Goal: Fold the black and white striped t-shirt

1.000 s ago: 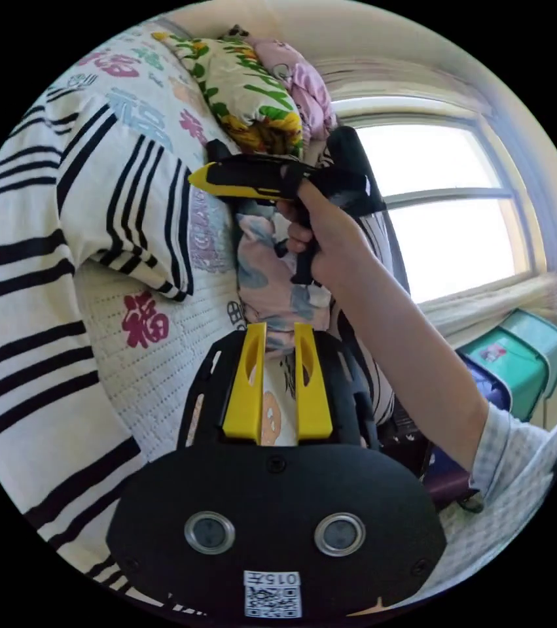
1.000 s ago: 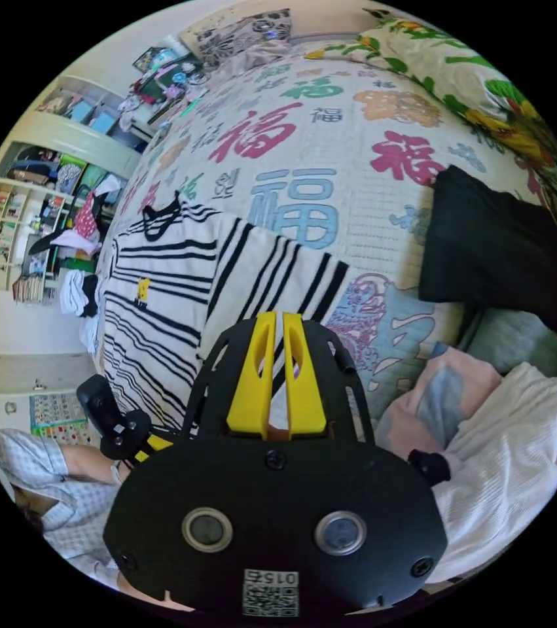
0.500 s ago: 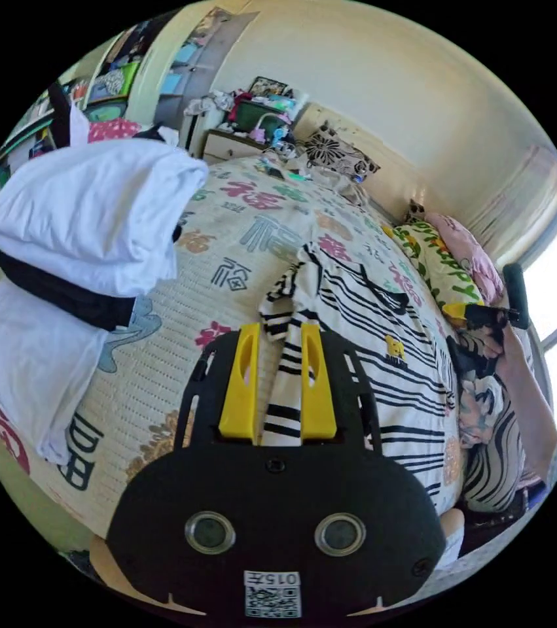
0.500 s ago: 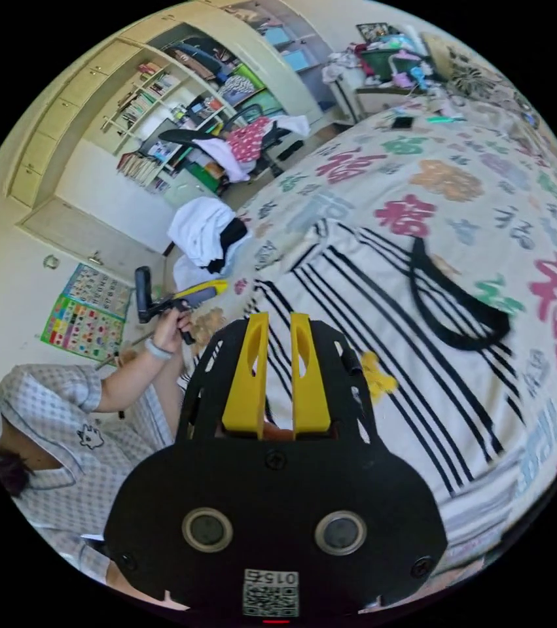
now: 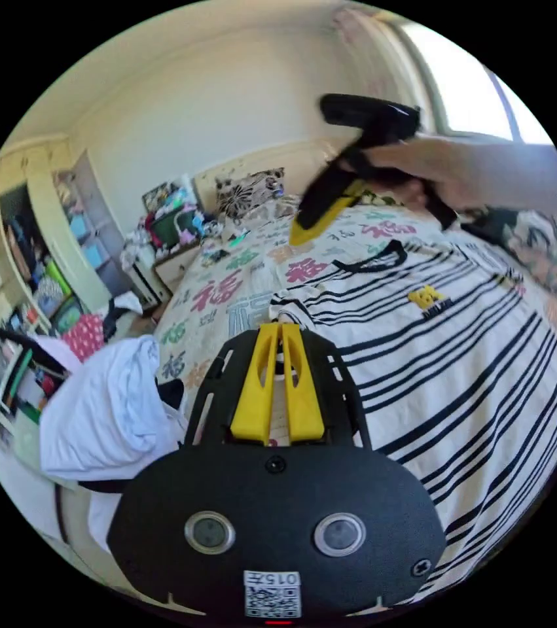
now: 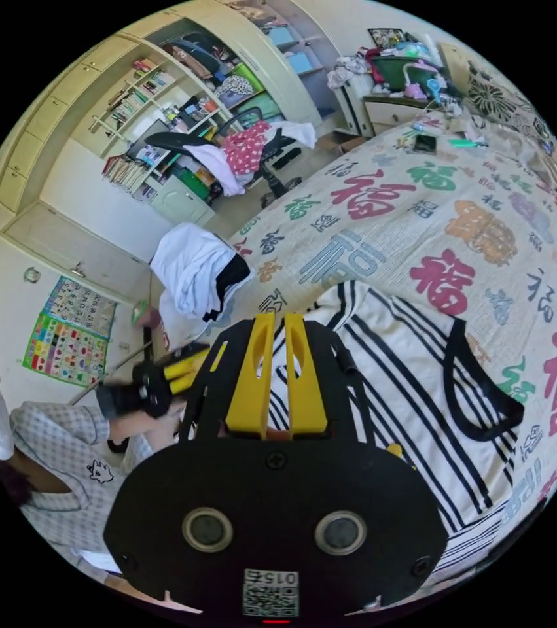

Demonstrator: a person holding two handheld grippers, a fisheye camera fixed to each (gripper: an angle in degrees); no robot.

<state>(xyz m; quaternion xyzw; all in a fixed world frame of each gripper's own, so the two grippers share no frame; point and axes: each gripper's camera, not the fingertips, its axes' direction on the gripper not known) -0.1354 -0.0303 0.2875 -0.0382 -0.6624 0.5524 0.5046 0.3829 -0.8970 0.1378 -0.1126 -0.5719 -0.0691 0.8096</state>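
Left gripper view is showing the left gripper (image 5: 281, 327) with jaws nearly together over the sleeve edge of the black and white striped t-shirt (image 5: 461, 366), which is lying flat on the patterned bedspread (image 5: 226, 294); any pinched cloth is hidden. Blurred, the right gripper (image 5: 304, 226) is hovering above the collar in a hand (image 5: 422, 173). Right gripper view is showing its own jaws narrow, gripping nothing visible.

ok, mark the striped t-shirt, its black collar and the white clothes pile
striped t-shirt (image 5: 474, 366), left gripper view, on the chest panel.
black collar (image 6: 481, 392), right gripper view, on the neckband's lower curve.
white clothes pile (image 5: 105, 405), left gripper view, on the top white garment.
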